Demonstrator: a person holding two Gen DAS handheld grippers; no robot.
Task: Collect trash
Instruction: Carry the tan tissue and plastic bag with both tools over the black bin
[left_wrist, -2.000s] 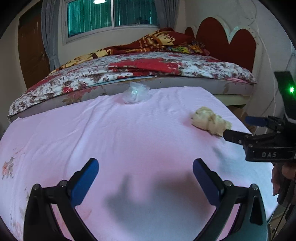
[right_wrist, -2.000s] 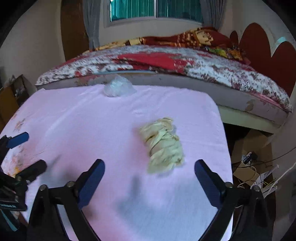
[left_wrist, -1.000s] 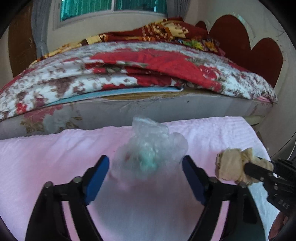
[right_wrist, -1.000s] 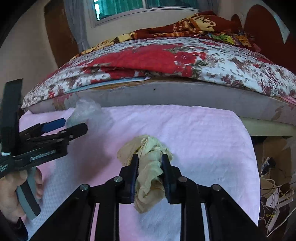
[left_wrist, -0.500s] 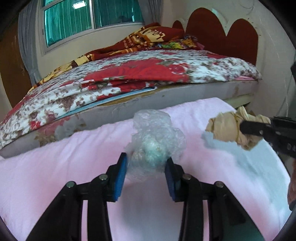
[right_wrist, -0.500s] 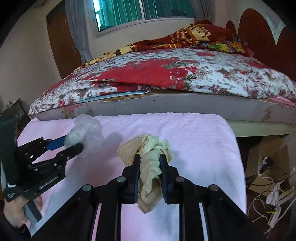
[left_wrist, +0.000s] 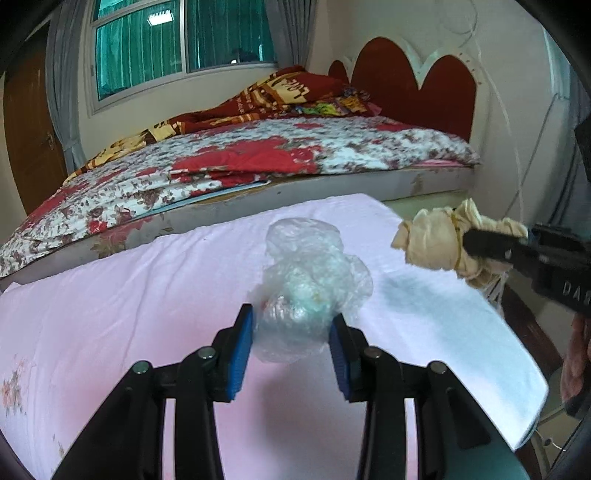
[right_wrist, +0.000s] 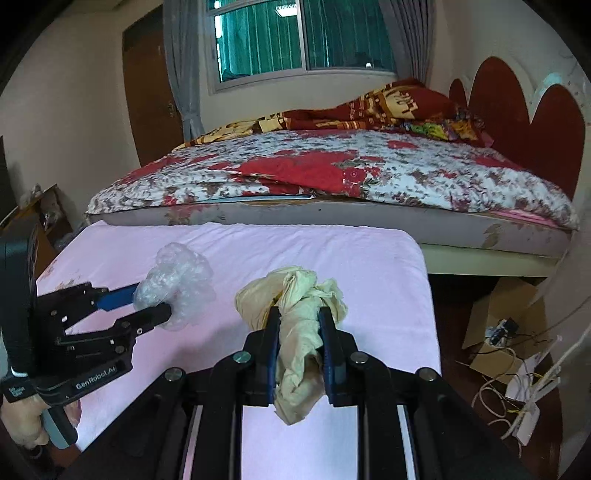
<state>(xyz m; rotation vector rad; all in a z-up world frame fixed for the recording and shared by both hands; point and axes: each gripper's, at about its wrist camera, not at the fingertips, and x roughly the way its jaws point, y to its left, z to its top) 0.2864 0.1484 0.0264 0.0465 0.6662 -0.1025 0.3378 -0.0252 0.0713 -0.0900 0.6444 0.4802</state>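
The left gripper (right_wrist: 153, 304) carries white lettering, "GenRobot.AI", along the side of its black body. The right gripper (left_wrist: 480, 245) shows white letters "DA" on its body, cut off at the picture's edge. The red blanket (right_wrist: 388, 101) bears large unreadable letters.

It was a home bedroom: a bed (right_wrist: 332, 177) with a floral quilt (left_wrist: 258, 162), a red scalloped headboard (left_wrist: 413, 85), a curtained window (right_wrist: 295, 37) and a wooden door (right_wrist: 147, 92) showed it.
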